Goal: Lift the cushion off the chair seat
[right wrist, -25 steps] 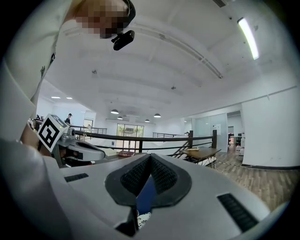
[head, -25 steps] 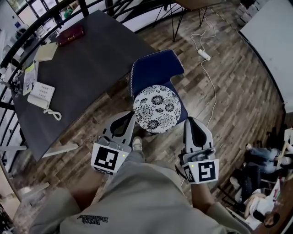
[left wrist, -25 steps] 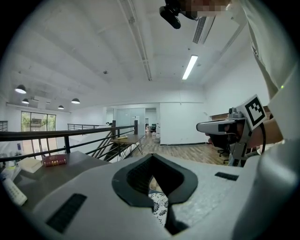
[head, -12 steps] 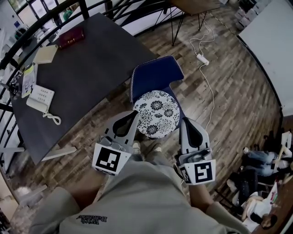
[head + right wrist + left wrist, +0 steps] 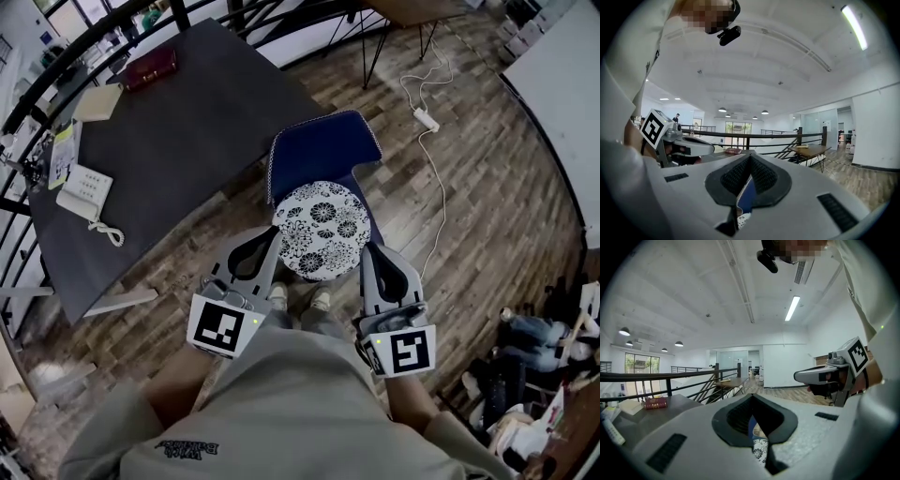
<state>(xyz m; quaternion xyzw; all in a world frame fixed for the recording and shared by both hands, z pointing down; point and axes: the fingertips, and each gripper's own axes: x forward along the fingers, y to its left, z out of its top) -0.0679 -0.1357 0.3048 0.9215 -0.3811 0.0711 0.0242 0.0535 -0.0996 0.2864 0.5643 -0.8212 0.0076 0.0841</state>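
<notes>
- The round cushion (image 5: 322, 230), white with a dark flower pattern, lies flat on the seat of the blue chair (image 5: 323, 150) and covers almost all of the seat.
- The chair stands on the wooden floor (image 5: 487, 216), just beside a corner of the dark worktop (image 5: 187, 122).
- The left tongs (image 5: 270, 232) point at the near left edge of the cushion. Their two jaws are pressed together and nothing is between them.
- The right tongs (image 5: 367, 247) point at the near right edge. Their jaws are also together and hold nothing.
- From above, both tips seem to be just beside the rim of the cushion, but I cannot tell whether they touch it.
- In each gripper view, a little of the blue chair and of the patterned cushion shows through the dark opening behind the jaw tips.
- The person's shoes (image 5: 278, 296) are on the floor just in front of the chair, between the two tongs.
- On the worktop, a white telephone (image 5: 82, 192) with a curled cord and a dark red book (image 5: 150, 67) lie well apart.
- A power strip (image 5: 427, 118) with a white cable lies on the floor to the right of the chair.
</notes>
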